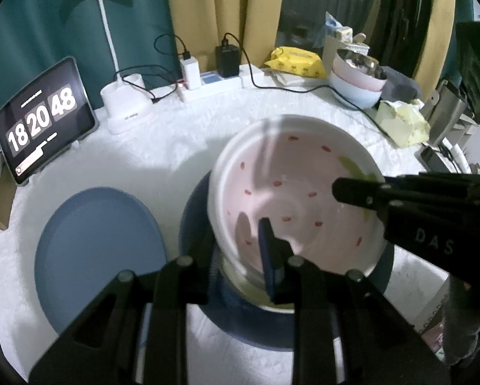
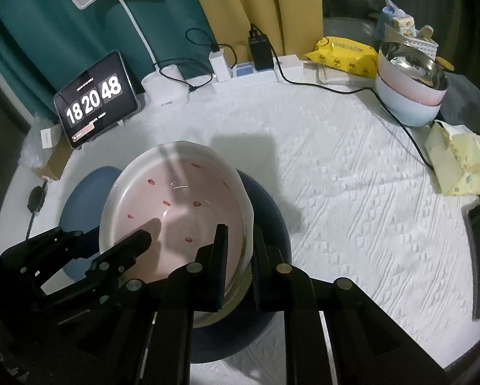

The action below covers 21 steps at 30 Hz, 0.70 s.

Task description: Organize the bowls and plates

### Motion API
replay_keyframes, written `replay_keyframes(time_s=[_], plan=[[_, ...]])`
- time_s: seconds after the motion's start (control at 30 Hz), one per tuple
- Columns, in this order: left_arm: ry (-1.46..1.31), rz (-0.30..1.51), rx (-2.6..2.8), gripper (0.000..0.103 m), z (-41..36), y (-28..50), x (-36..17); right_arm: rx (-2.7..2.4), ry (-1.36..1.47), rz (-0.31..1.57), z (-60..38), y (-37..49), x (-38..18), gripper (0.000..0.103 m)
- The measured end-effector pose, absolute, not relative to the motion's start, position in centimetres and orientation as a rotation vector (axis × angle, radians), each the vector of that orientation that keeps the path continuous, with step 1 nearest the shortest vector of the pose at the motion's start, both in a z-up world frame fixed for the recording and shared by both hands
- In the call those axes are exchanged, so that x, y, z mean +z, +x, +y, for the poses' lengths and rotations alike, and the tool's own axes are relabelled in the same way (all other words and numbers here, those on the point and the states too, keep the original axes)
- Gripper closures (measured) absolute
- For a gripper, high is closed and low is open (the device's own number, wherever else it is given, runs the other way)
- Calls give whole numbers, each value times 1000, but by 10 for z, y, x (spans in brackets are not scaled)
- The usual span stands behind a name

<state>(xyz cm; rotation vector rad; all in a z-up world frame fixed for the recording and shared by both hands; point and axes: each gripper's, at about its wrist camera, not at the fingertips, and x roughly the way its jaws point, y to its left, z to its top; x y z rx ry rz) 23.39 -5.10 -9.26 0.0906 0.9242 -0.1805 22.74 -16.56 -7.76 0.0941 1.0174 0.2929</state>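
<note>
Two grippers clamped on one bowl, above a round table (image 2: 352, 166) spread with a white quilted cloth. Toward the table's near edge, two flat round blue plates: one lying bare at the left (image 1: 98, 256), a darker one (image 2: 272, 224) directly under the load. Held over that darker plate, tilted, a wide white ceramic-looking bowl with a pale pink inside dotted with red marks (image 1: 291, 199), seemingly with a second, plainer bowl nested beneath it, though hard to tell. Left gripper (image 1: 265, 256) pinching the near rim, one pad inside and one outside; right gripper (image 2: 240, 256) nipping the opposite rim the same way, jaws nearly closed on the thin wall. At the far right edge, a stack of pastel bowls topped by a shiny steel one (image 2: 410, 86). Likely stiff, glazed and slippery, fairly heavy for a rim pinch, and breakable if dropped; best kept gripped at opposite rims, level, and lowered gently onto the plate.
</note>
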Motion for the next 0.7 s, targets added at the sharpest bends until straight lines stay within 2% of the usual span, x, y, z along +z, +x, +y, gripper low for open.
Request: replay_keyframes(time_s=[0.7], plan=[[102, 926, -146, 78, -44, 224, -95, 275, 56, 1019, -164, 219, -83, 85]])
